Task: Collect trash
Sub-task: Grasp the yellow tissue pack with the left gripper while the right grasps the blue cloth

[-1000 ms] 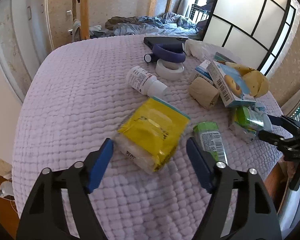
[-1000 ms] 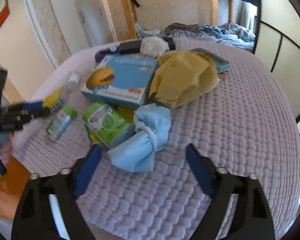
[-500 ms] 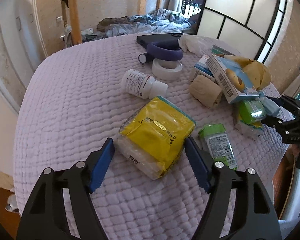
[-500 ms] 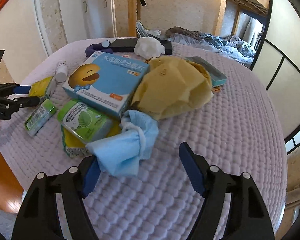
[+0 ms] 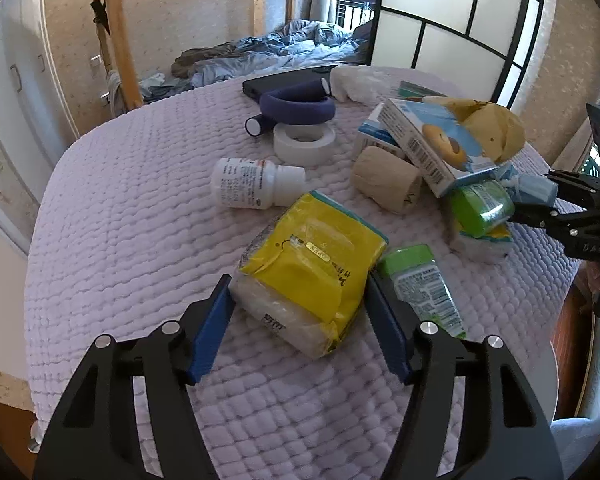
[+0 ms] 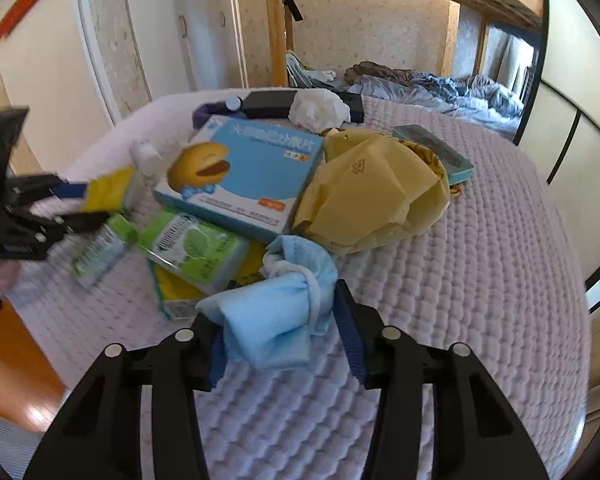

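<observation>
A yellow tissue pack (image 5: 312, 264) lies on the lilac quilted table cover (image 5: 120, 220). My left gripper (image 5: 298, 308) has its blue pads against both sides of the pack, and its jaws are closing. A crumpled blue face mask (image 6: 276, 308) lies at the near edge of the pile. It is squeezed between the pads of my right gripper (image 6: 280, 332), whose jaws are closing too. Each gripper also shows in the other's view: the left gripper (image 6: 72, 204) at the left, the right gripper (image 5: 540, 204) at the right.
Around them lie a white pill bottle (image 5: 252, 184), a green tube (image 5: 420, 284), a green wipes pack (image 6: 196, 244), a blue box (image 6: 244, 172), a yellow paper bag (image 6: 372, 192), a tape roll (image 5: 304, 140) and crumpled white tissue (image 6: 316, 108). The table edge runs just below both grippers.
The left gripper moved in around the yellow pack and narrowed onto its sides. The right gripper moved forward and closed on the blue mask, which is now bunched between the pads.
</observation>
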Motion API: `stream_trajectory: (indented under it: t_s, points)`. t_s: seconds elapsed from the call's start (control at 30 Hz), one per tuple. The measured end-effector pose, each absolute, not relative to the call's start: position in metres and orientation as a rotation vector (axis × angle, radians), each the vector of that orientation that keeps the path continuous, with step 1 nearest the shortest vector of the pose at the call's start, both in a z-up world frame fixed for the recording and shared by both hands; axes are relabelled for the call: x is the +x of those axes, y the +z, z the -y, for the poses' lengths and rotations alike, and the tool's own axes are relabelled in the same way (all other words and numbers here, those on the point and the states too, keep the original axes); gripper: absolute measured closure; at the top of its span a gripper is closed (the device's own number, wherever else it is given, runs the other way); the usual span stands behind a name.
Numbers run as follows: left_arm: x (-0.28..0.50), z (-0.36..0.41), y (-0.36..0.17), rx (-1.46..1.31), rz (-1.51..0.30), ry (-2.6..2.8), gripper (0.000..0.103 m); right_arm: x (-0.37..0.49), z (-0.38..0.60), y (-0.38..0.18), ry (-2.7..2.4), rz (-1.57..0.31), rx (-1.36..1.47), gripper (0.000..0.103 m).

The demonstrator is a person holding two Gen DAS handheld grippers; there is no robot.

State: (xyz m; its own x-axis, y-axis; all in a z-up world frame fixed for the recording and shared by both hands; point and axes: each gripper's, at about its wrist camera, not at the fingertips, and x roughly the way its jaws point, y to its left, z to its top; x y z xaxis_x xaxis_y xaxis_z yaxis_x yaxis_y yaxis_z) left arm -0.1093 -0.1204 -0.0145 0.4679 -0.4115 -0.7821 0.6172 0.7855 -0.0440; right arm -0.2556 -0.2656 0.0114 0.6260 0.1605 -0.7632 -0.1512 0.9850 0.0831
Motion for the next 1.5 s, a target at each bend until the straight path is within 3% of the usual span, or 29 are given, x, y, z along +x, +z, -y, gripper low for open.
stream_trajectory:
  t_s: [0.33,0.5,0.57,0.67,0.93,0.97,1.07,1.2,1.23,1.37,1.5]
  points:
    - [-0.113,0.110,-0.013,0.199,-0.913,-0.647,0.040,-0.274,0.266,0.013,0.168,-0.888,0.068,0.061]
    - [-0.112,0.104,-0.011,0.178,-0.935,-0.638,0.033,-0.280,0.271,0.013,0.114,-0.882,0.092,0.020]
    - [-0.110,0.101,-0.008,0.173,-0.923,-0.637,0.022,-0.283,0.278,0.015,0.111,-0.877,0.162,0.015]
    - [-0.105,0.098,-0.001,0.170,-0.894,-0.633,0.012,-0.284,0.284,0.016,0.104,-0.899,0.263,0.013]
    - [-0.098,0.106,0.010,0.216,-0.830,-0.677,0.001,-0.285,0.264,0.015,0.117,-0.920,0.249,0.007]
    - [-0.098,0.108,0.010,0.228,-0.829,-0.681,0.001,-0.285,0.263,0.015,0.116,-0.919,0.257,0.007]
    - [-0.093,0.115,0.005,0.248,-0.869,-0.724,0.002,-0.284,0.262,0.009,0.118,-0.938,0.294,0.030]
    - [-0.088,0.120,-0.004,0.258,-0.907,-0.746,0.002,-0.281,0.252,0.005,0.100,-0.958,0.254,0.038]
    - [-0.086,0.120,-0.005,0.257,-0.914,-0.743,0.004,-0.280,0.251,0.005,0.094,-0.961,0.249,0.039]
    - [-0.081,0.120,-0.013,0.246,-0.954,-0.758,0.028,-0.276,0.246,0.003,0.055,-0.963,0.199,0.056]
    - [-0.090,0.125,-0.015,0.319,-0.929,-0.760,0.029,-0.281,0.233,0.003,0.034,-0.958,0.081,0.058]
